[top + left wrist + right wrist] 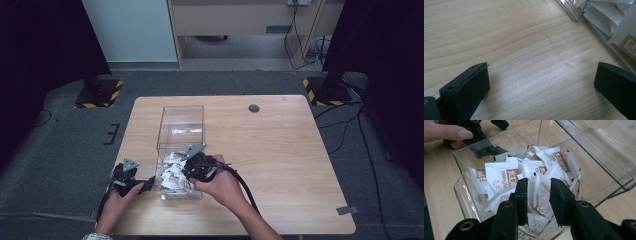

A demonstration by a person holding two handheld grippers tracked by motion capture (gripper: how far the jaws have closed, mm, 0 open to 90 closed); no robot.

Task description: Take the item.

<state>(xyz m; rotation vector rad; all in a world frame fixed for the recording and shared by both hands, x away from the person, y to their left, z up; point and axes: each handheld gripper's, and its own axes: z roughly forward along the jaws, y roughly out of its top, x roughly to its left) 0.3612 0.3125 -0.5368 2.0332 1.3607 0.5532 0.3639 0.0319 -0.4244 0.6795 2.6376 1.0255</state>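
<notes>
The right claw, jaws partly open around an upright sachet, hangs over the clear box, while the left claw rests wide open and empty on the desk beside it

Sachets in box on table; left claw beside box.

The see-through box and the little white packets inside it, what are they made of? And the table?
The box looks like clear hard plastic, maybe acrylic: you see straight through its glossy walls. The packets look like white paper or thin film with brown printing; they crease and crinkle, so I can't tell which. The table shows pale wood grain, perhaps real wood or a printed laminate.
</notes>
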